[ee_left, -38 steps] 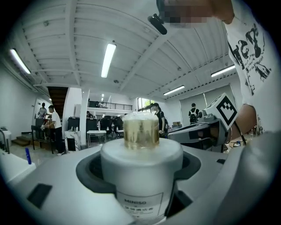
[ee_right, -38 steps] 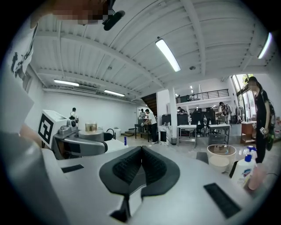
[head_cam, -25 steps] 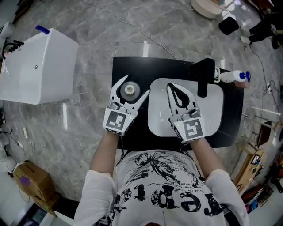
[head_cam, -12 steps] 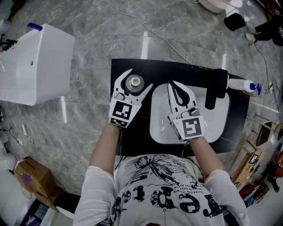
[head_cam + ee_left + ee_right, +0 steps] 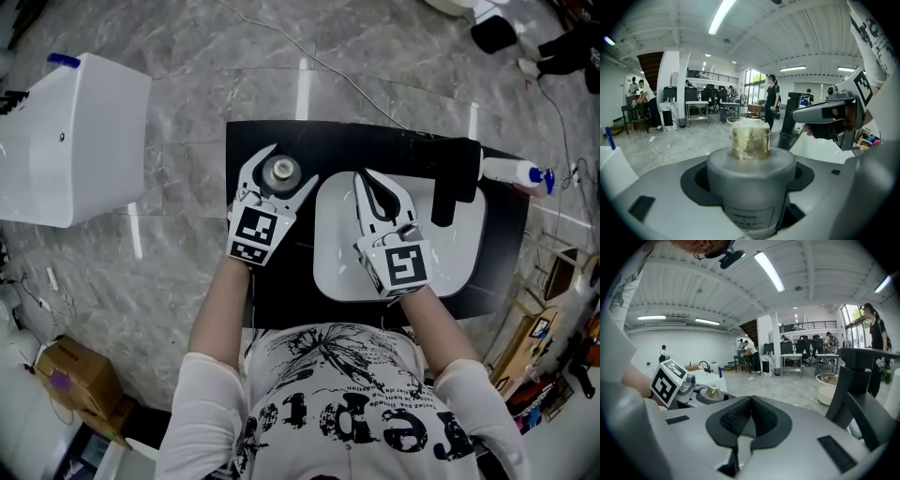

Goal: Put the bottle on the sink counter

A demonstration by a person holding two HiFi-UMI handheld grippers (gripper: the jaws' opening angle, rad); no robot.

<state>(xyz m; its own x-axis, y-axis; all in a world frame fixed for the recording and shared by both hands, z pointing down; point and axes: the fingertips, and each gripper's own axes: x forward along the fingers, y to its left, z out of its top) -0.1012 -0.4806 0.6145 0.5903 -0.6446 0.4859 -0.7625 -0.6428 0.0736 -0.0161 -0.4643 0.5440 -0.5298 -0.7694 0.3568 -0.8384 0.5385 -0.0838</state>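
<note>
A squat grey bottle (image 5: 279, 172) with a gold cap (image 5: 750, 139) is held upright between the jaws of my left gripper (image 5: 292, 165), which is shut on its body (image 5: 751, 187). It is over the black sink counter (image 5: 281, 281), just left of the white basin (image 5: 459, 262). Whether its base touches the counter is hidden. My right gripper (image 5: 367, 181) is over the basin, shut with nothing in it, its black pads (image 5: 751, 416) pressed together. The black faucet (image 5: 456, 180) stands just right of it.
A white spray bottle with a blue cap (image 5: 512, 172) lies at the counter's far right corner. A large white box (image 5: 75, 141) stands on the marble floor to the left. A cardboard box (image 5: 77, 384) sits at lower left, and a thin cable (image 5: 328, 70) runs beyond the counter.
My left gripper has carried the grey bottle a little farther from the person, along the counter beside the basin. The right gripper has stayed shut over the basin.
</note>
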